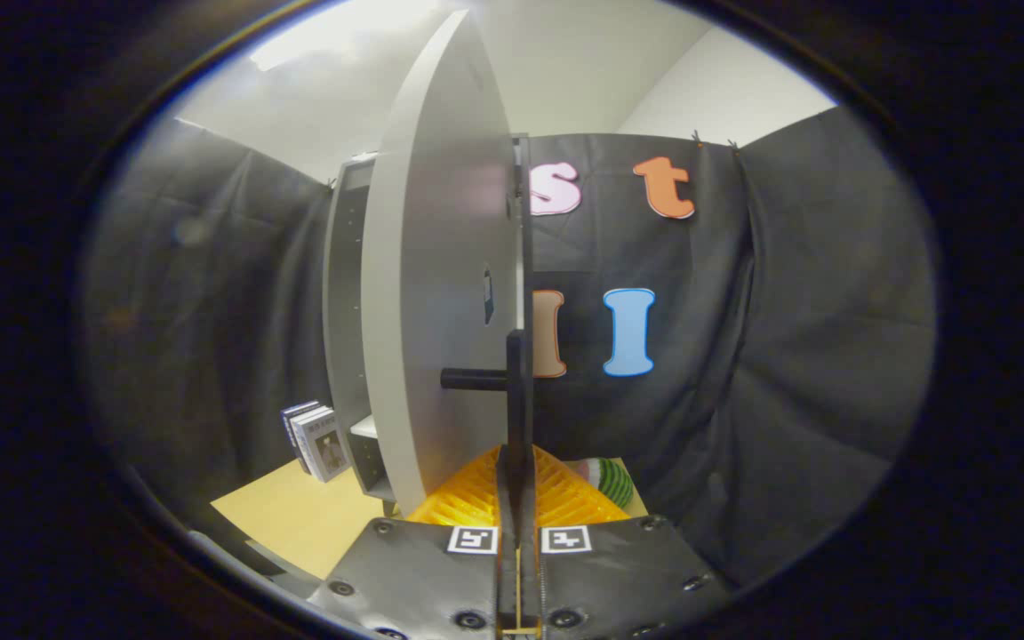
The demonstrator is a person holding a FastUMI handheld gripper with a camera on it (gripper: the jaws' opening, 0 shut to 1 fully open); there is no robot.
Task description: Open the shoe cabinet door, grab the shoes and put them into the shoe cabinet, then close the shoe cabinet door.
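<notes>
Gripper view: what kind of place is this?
Likely a staged recording booth: black cloth wall, a grey shoe cabinet with its door open on a tabletop. Gripper is shut on the door handle.

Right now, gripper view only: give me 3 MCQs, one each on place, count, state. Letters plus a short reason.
1. Where do the books stand?
A. on the tabletop beside the cabinet
B. on top of the cabinet
C. between the fingers

2. How many square markers sit on the gripper body?
A. one
B. two
C. four

3. What is the state of the cabinet door?
A. flat shut
C. taken off
B. swung open, seen edge-on

Key:
1 A, they stand upright on the yellow table next to the cabinet side.
2 B, one marker on each side of the fingers.
3 B, the door stands out from the cabinet, and the fingers pinch its handle.
</notes>
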